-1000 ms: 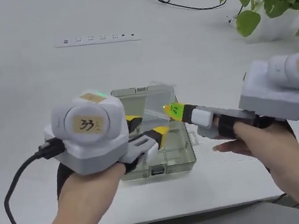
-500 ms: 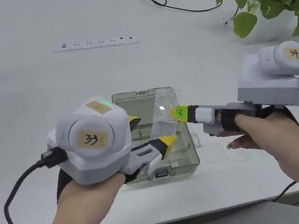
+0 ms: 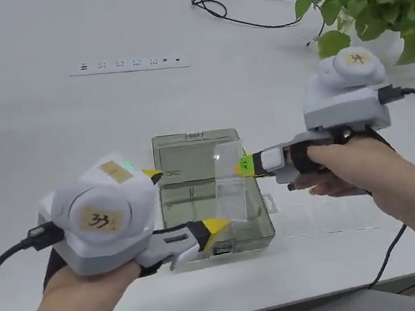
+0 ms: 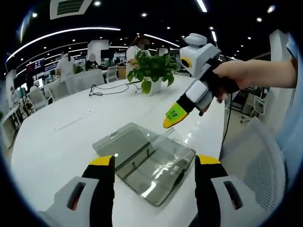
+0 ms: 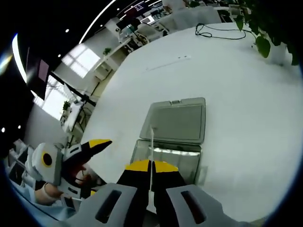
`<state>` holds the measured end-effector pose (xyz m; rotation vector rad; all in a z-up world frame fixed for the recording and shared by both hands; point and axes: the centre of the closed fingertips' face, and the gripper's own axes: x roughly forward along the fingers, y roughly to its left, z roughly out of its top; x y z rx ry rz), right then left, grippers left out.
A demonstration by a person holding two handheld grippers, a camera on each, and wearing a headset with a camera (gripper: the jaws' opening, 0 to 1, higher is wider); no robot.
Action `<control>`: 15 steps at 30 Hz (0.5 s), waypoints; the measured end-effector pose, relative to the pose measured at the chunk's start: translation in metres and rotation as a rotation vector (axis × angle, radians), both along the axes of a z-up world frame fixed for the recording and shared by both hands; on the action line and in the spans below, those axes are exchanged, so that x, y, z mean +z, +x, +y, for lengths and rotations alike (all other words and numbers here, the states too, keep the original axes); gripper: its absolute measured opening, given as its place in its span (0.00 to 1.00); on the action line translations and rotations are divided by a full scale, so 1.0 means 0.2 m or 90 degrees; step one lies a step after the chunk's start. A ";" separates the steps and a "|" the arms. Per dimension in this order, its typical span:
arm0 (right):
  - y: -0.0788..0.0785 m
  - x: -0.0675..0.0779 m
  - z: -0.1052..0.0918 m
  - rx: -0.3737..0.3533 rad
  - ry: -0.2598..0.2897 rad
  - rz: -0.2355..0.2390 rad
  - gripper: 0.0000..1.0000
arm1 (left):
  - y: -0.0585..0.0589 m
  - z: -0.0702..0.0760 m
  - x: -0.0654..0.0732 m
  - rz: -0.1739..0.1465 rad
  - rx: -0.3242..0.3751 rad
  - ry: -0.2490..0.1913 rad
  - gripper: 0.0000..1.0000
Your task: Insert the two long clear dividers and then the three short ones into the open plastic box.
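Divider check: the clear divider [image 3: 230, 187] hung off the tips of your right gripper [image 3: 245, 166]. You had it by its upper right corner. The sheet stood close to upright over the right part of the open plastic box [image 3: 185, 154], with its lower edge down around the tray. I couldn't tell if that edge actually touched the bottom.

In the right gripper view the two fingers were pressed together on the sheet. You saw it edge-on there, a thin line running out from between the tips toward the box.

Your left gripper [image 3: 183, 201] sat at the near left with its fingers spread wide and nothing between them. In the left gripper view the box lay on the table [image 3: 54, 128] farther out, framed between the two jaws. In the head view the near yellow tip sat right at the box's near edge; contact was hard to call.

Compared with half a second before, you'd pulled the left gripper back toward the near left, since its near tip had been over the tray. The divider had come lower and straightened up from its tilt. The box hadn't budged.
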<state>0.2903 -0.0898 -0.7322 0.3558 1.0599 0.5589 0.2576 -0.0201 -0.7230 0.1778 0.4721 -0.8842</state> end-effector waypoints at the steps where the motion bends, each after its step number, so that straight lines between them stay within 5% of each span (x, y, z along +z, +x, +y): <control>1: 0.01 -0.01 -0.01 0.003 -0.009 0.009 0.02 | 0.00 0.01 0.00 -0.001 -0.001 0.000 0.71; 9: 0.00 -0.07 -0.06 0.027 -0.052 0.128 0.02 | -0.02 0.04 -0.04 -0.016 -0.011 0.002 0.87; 15: 0.03 -0.11 -0.08 0.031 -0.078 0.173 0.02 | -0.02 0.06 -0.06 -0.024 -0.021 0.011 0.99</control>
